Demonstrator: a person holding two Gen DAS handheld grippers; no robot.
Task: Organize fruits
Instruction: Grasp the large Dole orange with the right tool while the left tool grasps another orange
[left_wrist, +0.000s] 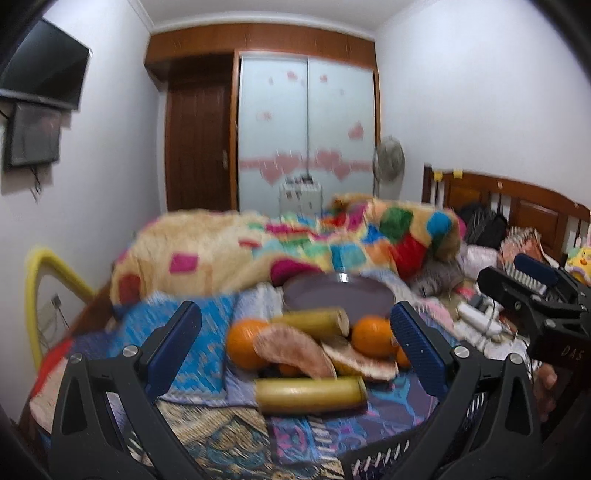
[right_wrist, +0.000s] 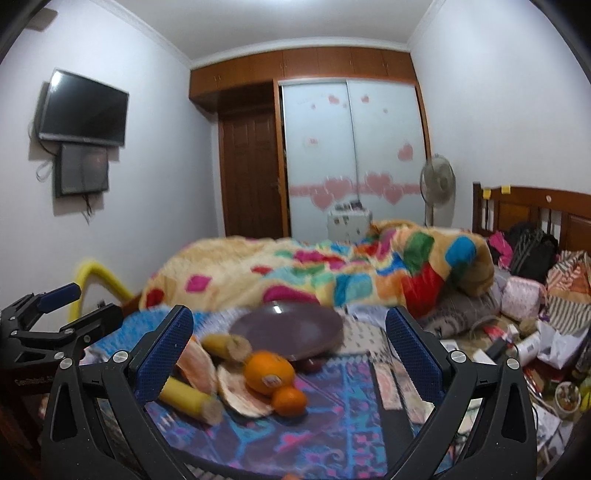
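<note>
A heap of fruit lies on the patterned bedspread: two big oranges (left_wrist: 243, 343) (left_wrist: 373, 336), pink pomelo wedges (left_wrist: 291, 350), and two yellow cut cylinders like sugarcane or banana (left_wrist: 310, 395) (left_wrist: 314, 323). Behind the heap a purple plate (left_wrist: 340, 295) sits empty. My left gripper (left_wrist: 295, 350) is open, its fingers either side of the heap and short of it. In the right wrist view the stickered orange (right_wrist: 267, 371), a small orange (right_wrist: 290, 400), a pomelo wedge (right_wrist: 240, 391) and the plate (right_wrist: 288, 328) lie ahead of my open right gripper (right_wrist: 288, 354), which holds nothing.
A colourful patchwork blanket (left_wrist: 258, 251) is bunched behind the plate. A black slotted basket rim (left_wrist: 388, 454) shows at the bottom. Bags, boxes and cables (right_wrist: 532, 343) clutter the bed's right side. The other gripper (left_wrist: 513, 275) hovers at right; a yellow rail (left_wrist: 37, 280) stands at left.
</note>
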